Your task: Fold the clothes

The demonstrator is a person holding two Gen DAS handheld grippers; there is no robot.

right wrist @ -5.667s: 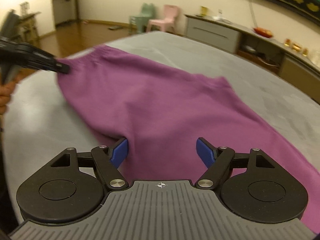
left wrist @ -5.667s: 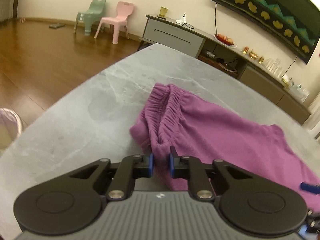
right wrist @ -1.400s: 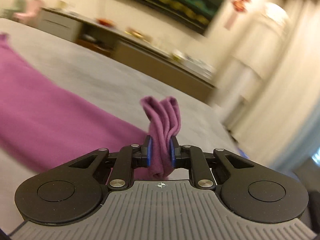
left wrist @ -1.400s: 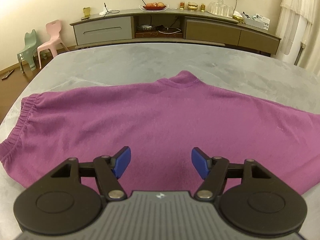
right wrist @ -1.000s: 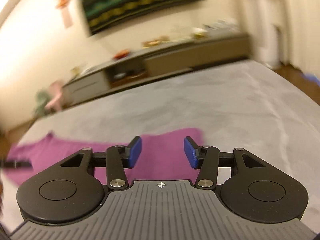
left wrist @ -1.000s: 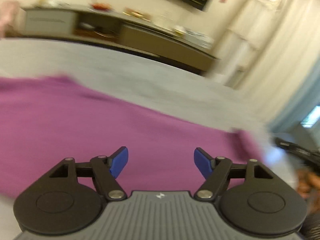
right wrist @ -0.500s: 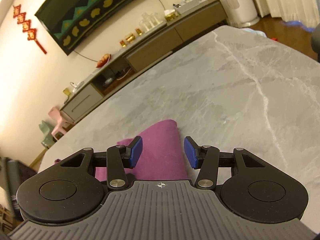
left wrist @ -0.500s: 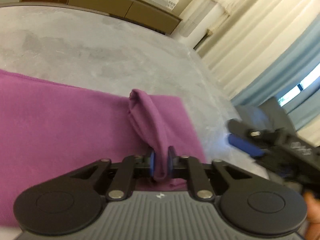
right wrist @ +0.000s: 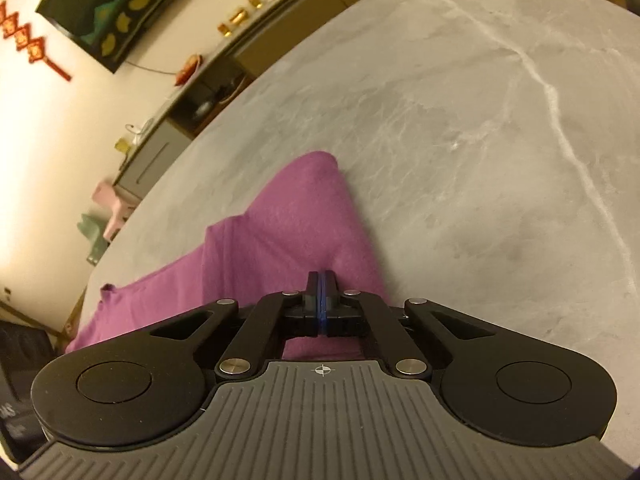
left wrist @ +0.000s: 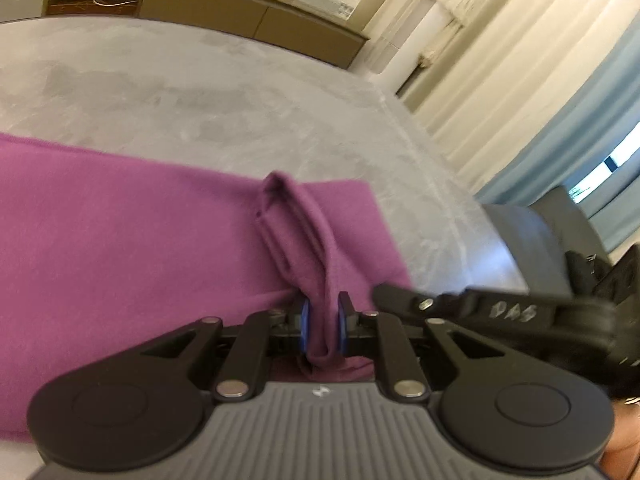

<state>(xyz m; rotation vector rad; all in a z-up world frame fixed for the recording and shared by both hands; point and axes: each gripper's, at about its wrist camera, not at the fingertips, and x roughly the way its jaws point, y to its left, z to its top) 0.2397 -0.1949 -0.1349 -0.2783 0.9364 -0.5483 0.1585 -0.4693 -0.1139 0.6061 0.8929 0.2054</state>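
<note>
Pinching a raised ridge of cloth between its blue-padded fingers, the left gripper (left wrist: 321,328) has its jaws clamped on the purple fleece garment (left wrist: 120,248), which lies spread across the grey marble-patterned tabletop (left wrist: 200,92). The gathered fold stands up from the flat fabric and runs away from the jaws toward the garment's far edge, near the squared end of the cloth on that side. Just to the right in the left wrist view, the black linkage of the right gripper (left wrist: 400,294) reaches in low over the table, its tip close against the same end of the garment. From the right wrist view, the right gripper (right wrist: 322,300) shows its two pads pressed flat together with no gap between them; purple cloth lies directly under and around the tips, but I cannot tell whether any of it is caught between them. Beyond those tips the garment comes to a rounded corner (right wrist: 320,164) resting on the stone, with bare table stretching off past it. A long low brown sideboard (left wrist: 248,16) lines the far wall, and pale pleated curtains (left wrist: 500,60) hang on the right.
</note>
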